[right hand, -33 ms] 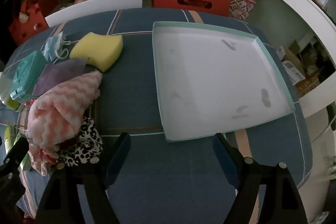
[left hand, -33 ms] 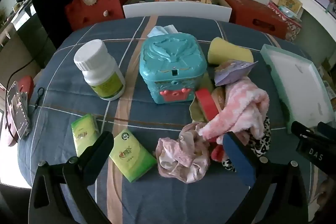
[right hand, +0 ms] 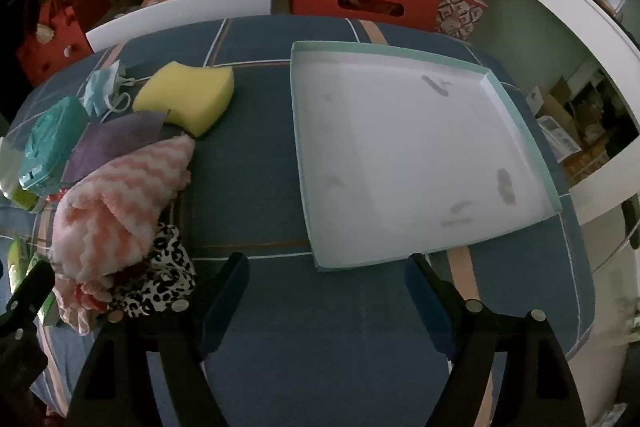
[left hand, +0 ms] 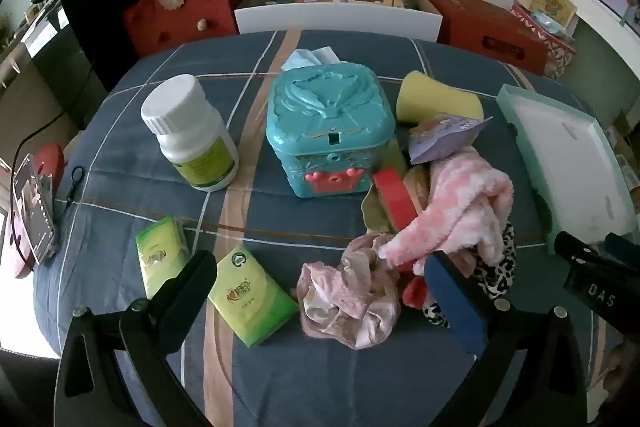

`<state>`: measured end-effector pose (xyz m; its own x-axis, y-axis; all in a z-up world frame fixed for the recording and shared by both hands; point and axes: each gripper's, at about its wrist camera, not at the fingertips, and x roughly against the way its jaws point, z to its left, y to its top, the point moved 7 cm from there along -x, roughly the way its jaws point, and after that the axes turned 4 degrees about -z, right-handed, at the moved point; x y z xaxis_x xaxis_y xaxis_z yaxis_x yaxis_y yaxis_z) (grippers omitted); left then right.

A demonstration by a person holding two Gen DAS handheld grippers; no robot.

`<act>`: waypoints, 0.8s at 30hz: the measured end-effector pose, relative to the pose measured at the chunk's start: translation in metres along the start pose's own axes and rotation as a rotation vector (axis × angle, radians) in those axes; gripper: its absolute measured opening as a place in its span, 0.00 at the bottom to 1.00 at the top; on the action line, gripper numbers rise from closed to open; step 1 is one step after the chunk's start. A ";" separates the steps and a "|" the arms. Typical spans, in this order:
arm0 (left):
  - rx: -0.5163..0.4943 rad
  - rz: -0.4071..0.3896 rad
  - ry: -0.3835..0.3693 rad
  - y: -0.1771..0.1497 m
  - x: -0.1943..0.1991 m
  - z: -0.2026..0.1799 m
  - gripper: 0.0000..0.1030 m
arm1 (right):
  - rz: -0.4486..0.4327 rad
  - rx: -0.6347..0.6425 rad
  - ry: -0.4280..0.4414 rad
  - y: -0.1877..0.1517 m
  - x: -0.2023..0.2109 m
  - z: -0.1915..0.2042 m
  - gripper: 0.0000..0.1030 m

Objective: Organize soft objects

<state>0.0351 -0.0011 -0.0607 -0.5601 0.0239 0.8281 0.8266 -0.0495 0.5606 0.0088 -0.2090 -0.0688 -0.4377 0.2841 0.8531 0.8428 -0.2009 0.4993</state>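
Note:
My left gripper [left hand: 320,267] hangs open over the near edge of the table, nothing between its fingers. Just ahead lie a pink satin scrunchie [left hand: 352,295], a fluffy pink-and-white cloth [left hand: 460,207] and a leopard-print scrunchie [left hand: 496,267], heaped together. A yellow sponge [left hand: 436,99] lies behind them. My right gripper [right hand: 326,263] is open and empty, just short of the near edge of a shallow white tray with a mint rim [right hand: 400,147]. The same cloth [right hand: 120,203], leopard scrunchie [right hand: 164,279] and sponge [right hand: 188,99] lie to its left.
A teal plastic box [left hand: 328,131], a white pill bottle [left hand: 192,139], two green tissue packs [left hand: 248,299], a red tape roll [left hand: 394,199], a purple packet [left hand: 444,135] and a face mask [left hand: 316,57] share the blue checked tablecloth. Red bags and boxes stand behind the table.

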 end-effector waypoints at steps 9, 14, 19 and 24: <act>-0.004 -0.006 -0.008 0.000 -0.001 0.004 1.00 | -0.001 0.002 -0.005 0.002 0.001 -0.005 0.81; -0.010 -0.010 -0.007 -0.001 0.000 0.004 1.00 | 0.001 0.009 -0.015 -0.001 0.000 0.000 0.81; 0.010 -0.001 0.001 -0.001 -0.002 0.000 1.00 | 0.002 0.010 -0.016 -0.001 0.000 0.001 0.81; 0.013 0.002 0.001 -0.001 -0.003 0.001 1.00 | 0.002 0.010 -0.016 0.000 0.000 0.000 0.81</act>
<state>0.0357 -0.0001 -0.0640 -0.5584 0.0226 0.8292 0.8284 -0.0366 0.5589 0.0088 -0.2086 -0.0694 -0.4307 0.2991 0.8515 0.8467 -0.1926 0.4960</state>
